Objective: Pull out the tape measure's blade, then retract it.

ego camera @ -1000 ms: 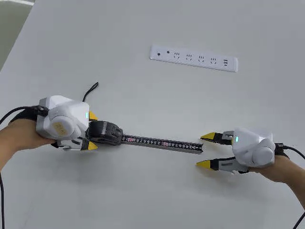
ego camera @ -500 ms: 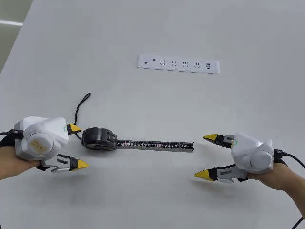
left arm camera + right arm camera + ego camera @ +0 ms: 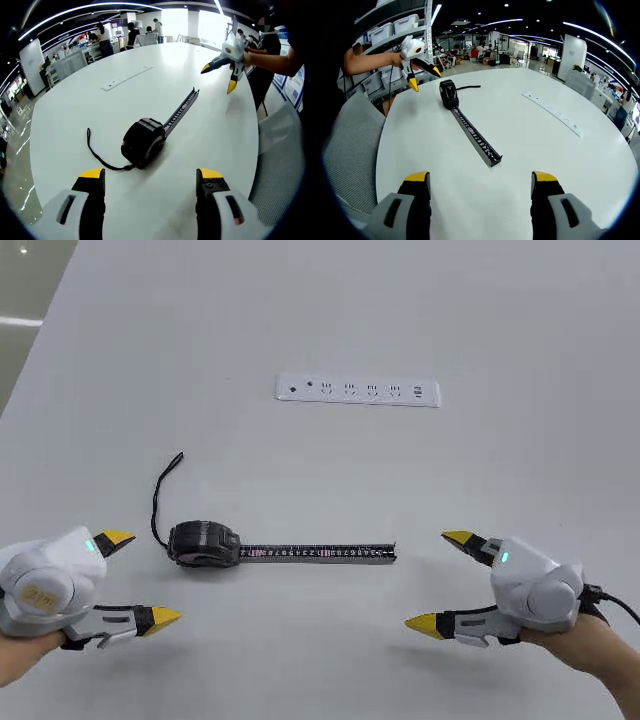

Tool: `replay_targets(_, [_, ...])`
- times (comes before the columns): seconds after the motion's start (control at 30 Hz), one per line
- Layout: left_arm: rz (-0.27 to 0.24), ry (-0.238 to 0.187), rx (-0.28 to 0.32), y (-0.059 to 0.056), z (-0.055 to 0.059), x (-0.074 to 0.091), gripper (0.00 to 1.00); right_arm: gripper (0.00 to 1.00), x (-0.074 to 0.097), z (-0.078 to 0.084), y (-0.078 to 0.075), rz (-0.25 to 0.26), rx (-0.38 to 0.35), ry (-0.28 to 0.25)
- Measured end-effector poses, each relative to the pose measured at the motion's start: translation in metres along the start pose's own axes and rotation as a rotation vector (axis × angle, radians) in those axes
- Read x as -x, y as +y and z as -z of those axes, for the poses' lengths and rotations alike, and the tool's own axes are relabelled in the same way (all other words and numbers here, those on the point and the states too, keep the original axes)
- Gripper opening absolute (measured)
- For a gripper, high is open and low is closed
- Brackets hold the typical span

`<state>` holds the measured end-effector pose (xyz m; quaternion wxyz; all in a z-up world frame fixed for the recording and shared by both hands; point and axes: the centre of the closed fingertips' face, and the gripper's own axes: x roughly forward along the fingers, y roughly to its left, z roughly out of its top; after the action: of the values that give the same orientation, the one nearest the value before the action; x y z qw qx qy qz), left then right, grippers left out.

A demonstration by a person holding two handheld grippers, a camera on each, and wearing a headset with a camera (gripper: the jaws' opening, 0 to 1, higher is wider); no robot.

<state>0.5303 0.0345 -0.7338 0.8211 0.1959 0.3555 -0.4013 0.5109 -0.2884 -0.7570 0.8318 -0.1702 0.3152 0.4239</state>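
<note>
Though already drawn out, not yet wound back: blade (image 3: 320, 553) flat on the white table (image 3: 300, 300), stretched from the centre toward the centre-right of the head view, its hooked tip free. Tape measure (image 3: 204, 543) at centre-left, black cord (image 3: 158, 495) curling up and to the left from it. Left gripper (image 3: 142, 577) at lower left, jaws spread wide and holding nothing, near the tape measure but apart from it. Right gripper (image 3: 439, 580) at lower right, likewise wide and empty, just past the blade's tip without touching. Power strip (image 3: 357, 390) in the upper middle, well apart from all this.

Judged as the pause between the two halves of the task: pull done, retraction outstanding. Probably locked, given a blade lying out with nothing holding it; lock itself too small to make out. Next, most likely: steady the tape measure with the left jaws, free the lock, and guide the tip with the right to tame any whip-back. Care needed against skidding the body across the smooth top.
</note>
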Motion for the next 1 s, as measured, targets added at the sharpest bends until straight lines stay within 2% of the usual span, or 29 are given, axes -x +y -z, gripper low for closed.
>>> replay_targets(0.2, [-0.025,-0.016,0.056,-0.009,0.001,0.009,0.78,0.86,0.009,-0.002,0.006,0.034,-0.032,-0.001])
replay_targets(0.3, [-0.031,-0.022,0.063,-0.017,0.001,0.012,0.78,0.87,0.015,-0.005,0.011,0.056,-0.052,-0.011])
replay_targets(0.37, [-0.037,-0.027,0.072,-0.018,0.001,0.014,0.80,0.88,0.017,-0.007,0.014,0.065,-0.058,-0.017])
replay_targets(0.57, [-0.063,-0.059,0.101,-0.030,-0.005,0.021,0.85,0.93,0.026,-0.007,0.025,0.095,-0.083,-0.008])
replay_targets(0.7, [-0.088,-0.072,0.133,-0.035,-0.008,0.025,0.88,0.94,0.031,-0.007,0.027,0.127,-0.108,-0.014])
replay_targets(0.87, [-0.087,-0.079,0.143,-0.040,-0.006,0.026,0.90,0.96,0.036,-0.009,0.029,0.163,-0.143,-0.026])
replay_targets(1.0, [-0.117,-0.093,0.163,-0.042,-0.008,0.027,0.93,0.96,0.039,-0.012,0.032,0.192,-0.170,-0.030])
